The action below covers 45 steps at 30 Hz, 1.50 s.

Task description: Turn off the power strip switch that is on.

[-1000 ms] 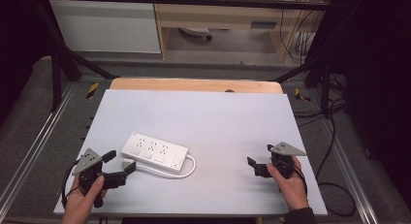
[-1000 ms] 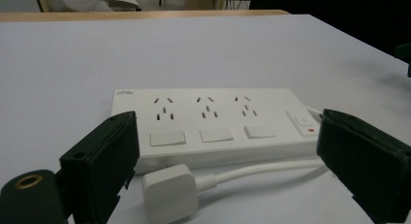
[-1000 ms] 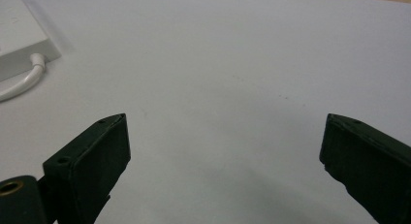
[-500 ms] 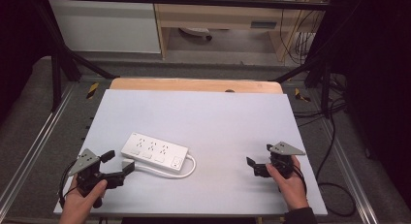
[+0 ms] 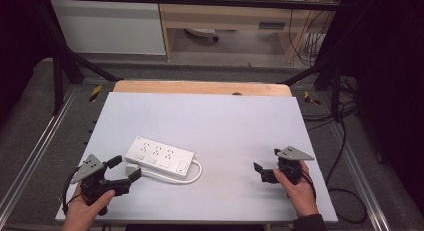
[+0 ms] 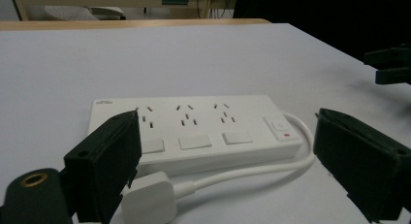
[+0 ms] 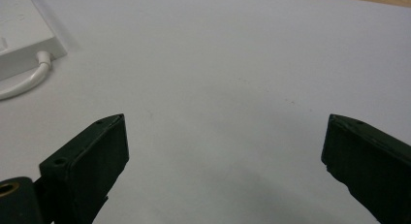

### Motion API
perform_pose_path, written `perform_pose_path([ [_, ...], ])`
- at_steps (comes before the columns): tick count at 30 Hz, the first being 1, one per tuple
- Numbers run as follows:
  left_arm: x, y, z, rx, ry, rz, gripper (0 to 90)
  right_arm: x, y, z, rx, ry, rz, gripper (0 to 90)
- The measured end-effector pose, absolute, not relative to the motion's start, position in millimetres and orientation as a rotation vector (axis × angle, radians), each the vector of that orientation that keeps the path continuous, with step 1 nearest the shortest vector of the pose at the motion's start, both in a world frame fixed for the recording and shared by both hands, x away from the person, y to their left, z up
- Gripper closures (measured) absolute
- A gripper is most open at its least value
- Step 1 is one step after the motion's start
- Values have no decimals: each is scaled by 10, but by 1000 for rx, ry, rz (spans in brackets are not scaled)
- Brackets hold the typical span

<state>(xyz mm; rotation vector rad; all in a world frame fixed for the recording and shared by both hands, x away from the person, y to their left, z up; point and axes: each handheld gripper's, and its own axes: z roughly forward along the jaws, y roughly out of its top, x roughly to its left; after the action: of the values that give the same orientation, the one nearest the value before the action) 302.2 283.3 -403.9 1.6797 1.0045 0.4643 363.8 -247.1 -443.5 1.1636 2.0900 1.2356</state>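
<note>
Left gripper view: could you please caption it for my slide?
Open left gripper facing a white power strip and its plug on the table.

High view: fixed overhead, facing forward and down, far enough to take in the whole table (image 5: 220, 121). Left gripper view: low, close to the surface, facing the power strip (image 6: 194, 129) at 12 o'clock. Right gripper view: low over bare tabletop, the strip's end (image 7: 22, 37) at 10 o'clock. All three share the strip.
</note>
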Motion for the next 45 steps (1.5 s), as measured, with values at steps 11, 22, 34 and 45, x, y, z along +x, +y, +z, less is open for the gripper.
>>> perform_pose_path([
  [11,3013,2744,-4016,1669,980,436,62,3646,-2466,-4440,1145,2132,1237,33],
  [22,2977,2681,-3764,1618,958,452,70,3617,-2437,-4437,1139,2133,1218,32],
  [34,2936,2627,-3663,1656,954,479,70,3616,-2421,-4439,1179,2130,1239,32],
  [45,3013,2489,-3471,1674,970,489,95,3587,-2382,-4410,1177,2097,1241,37],
])
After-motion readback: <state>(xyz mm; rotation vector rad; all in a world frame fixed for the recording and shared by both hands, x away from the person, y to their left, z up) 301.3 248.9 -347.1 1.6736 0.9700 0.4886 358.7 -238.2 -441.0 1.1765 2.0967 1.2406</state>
